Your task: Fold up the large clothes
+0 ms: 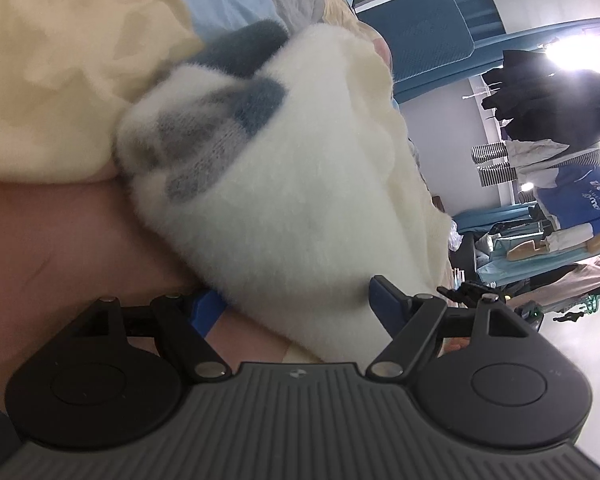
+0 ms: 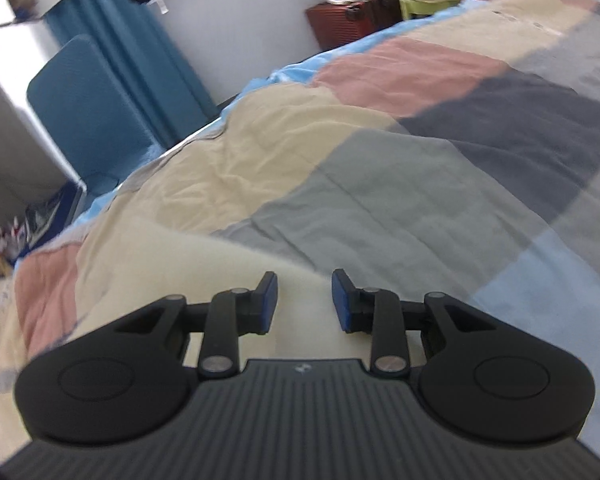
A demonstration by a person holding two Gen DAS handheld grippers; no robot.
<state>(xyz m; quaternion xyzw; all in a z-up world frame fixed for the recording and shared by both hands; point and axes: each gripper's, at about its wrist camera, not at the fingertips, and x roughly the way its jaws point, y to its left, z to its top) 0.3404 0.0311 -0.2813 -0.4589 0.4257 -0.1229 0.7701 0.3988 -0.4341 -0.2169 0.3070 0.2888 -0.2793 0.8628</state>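
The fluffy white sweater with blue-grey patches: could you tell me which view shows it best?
The left wrist view: the sweater fills the frame between the left gripper's wide-spread fingers. The right wrist view shows only a cream fabric edge, possibly the same garment.

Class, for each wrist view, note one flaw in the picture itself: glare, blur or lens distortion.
Left wrist view: blown-out glare from a bright window at the upper right, and the fluffy white sweater looks soft and smeared up close. Right wrist view: the patchwork quilt is motion-blurred, and the fisheye bends the bed edge into a curve.
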